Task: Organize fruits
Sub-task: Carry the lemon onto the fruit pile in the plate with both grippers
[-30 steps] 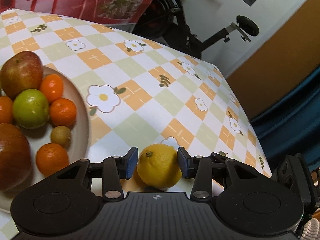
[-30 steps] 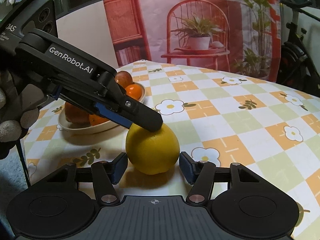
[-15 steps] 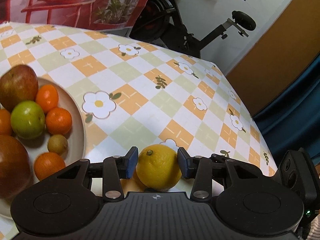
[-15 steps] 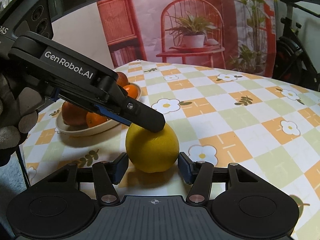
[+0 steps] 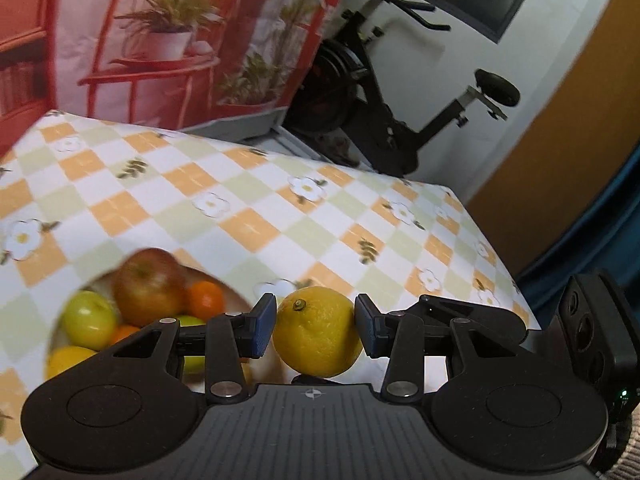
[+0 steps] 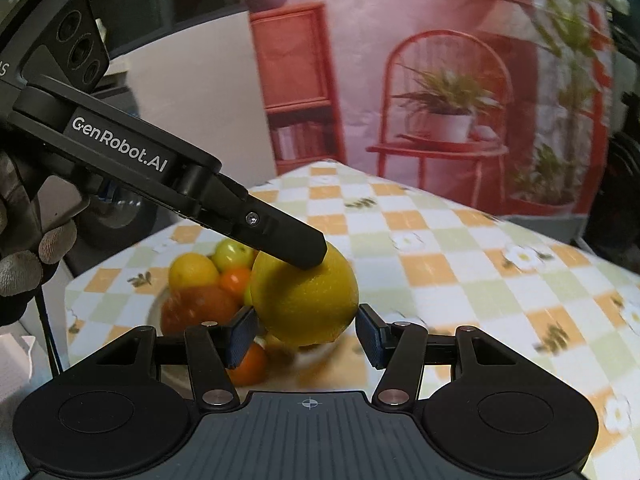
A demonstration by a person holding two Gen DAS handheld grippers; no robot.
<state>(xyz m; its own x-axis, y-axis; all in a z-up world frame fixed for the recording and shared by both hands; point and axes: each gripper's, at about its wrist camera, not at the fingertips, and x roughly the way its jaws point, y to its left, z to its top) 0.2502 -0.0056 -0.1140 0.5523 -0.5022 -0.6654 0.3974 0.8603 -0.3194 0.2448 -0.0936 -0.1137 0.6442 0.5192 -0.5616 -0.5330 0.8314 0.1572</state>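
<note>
A lemon [image 5: 318,332] is clamped between the blue pads [image 5: 262,330] of the left gripper [image 5: 316,332] and is held in the air above the checked tablecloth [image 5: 248,216], just beside a plate [image 6: 158,308] of apples and oranges. In the right wrist view, the same lemon [image 6: 306,300] sits between the pads of the right gripper [image 6: 306,334]; its jaws stand slightly apart from the fruit, with a thin gap visible on each side. A gloved hand [image 6: 24,256] is seen on the left gripper's handle.
</note>
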